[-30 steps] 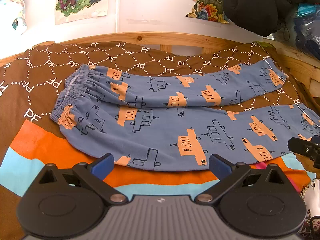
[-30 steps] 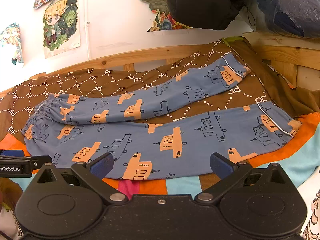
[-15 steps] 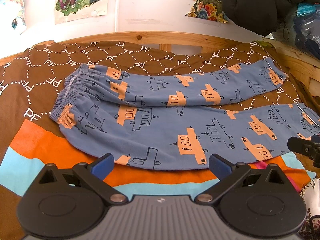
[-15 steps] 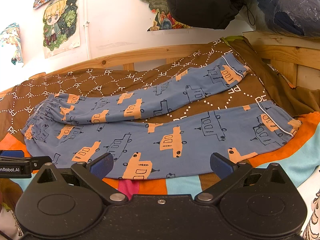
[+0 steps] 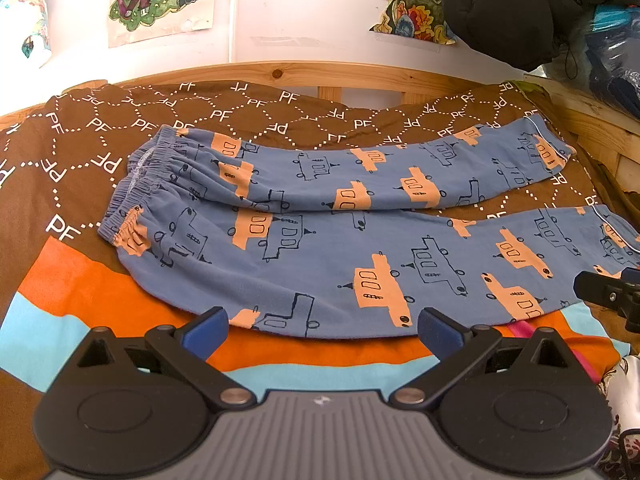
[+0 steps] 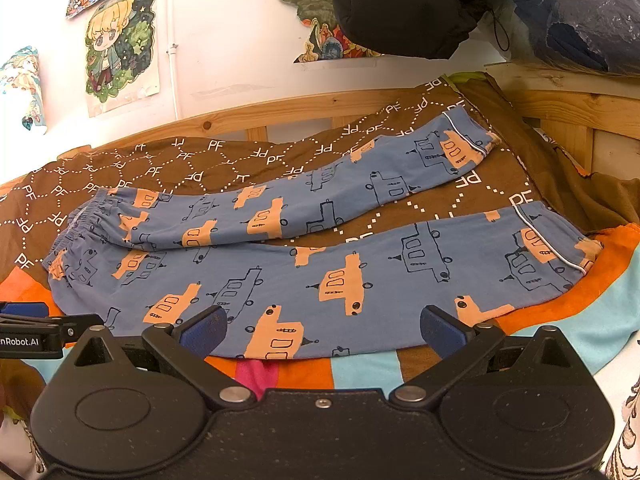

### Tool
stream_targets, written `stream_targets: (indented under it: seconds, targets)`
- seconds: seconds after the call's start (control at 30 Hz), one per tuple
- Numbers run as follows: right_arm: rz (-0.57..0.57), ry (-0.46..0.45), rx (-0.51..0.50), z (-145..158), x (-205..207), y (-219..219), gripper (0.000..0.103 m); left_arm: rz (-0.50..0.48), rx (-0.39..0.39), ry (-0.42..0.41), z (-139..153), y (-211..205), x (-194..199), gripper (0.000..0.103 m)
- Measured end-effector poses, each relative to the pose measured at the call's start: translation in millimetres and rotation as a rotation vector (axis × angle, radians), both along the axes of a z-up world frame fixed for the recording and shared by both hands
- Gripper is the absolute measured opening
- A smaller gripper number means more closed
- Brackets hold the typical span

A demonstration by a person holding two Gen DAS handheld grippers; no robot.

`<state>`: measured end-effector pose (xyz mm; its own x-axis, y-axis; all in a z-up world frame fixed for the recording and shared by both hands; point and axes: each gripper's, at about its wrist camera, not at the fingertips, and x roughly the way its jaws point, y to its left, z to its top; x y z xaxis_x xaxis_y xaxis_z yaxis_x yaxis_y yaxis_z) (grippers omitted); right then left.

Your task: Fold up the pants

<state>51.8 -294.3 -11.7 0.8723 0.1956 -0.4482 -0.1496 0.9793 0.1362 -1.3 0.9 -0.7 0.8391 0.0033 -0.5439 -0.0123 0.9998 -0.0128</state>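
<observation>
Your left gripper (image 5: pixel 322 326) and right gripper (image 6: pixel 322 326) both hang spread wide and empty, just short of the near edge of the pants (image 5: pixel 320 240), ready to pinch it. Beyond, the pants lie flat on the bedspread (image 5: pixel 248 108), legs splayed apart, unfolded.

The left view's right edge is cutting off the pants' (image 5: pixel 360 248) near cuff; the gripper body is hiding the blanket's (image 5: pixel 280 356) near strip.

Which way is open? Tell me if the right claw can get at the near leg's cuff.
Probably yes: the right claw is open, and nothing lies between it and the near cuff of the blue truck-print pants.
</observation>
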Motion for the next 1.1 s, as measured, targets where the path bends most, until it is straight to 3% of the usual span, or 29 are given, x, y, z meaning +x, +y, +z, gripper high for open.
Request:
stream_targets:
  seconds: [0.83, 1.1]
  targets:
    - [0.000, 0.003, 0.000, 2.2, -0.2, -0.4, 0.102, 0.000, -0.003, 0.004, -2.6, -0.3, -0.3, 0.103]
    - [-0.022, 0.013, 0.017, 0.4, 10.0, -3.6, 0.102, 0.005, -0.053, 0.035, -3.6, 4.7, 11.3, 0.103]
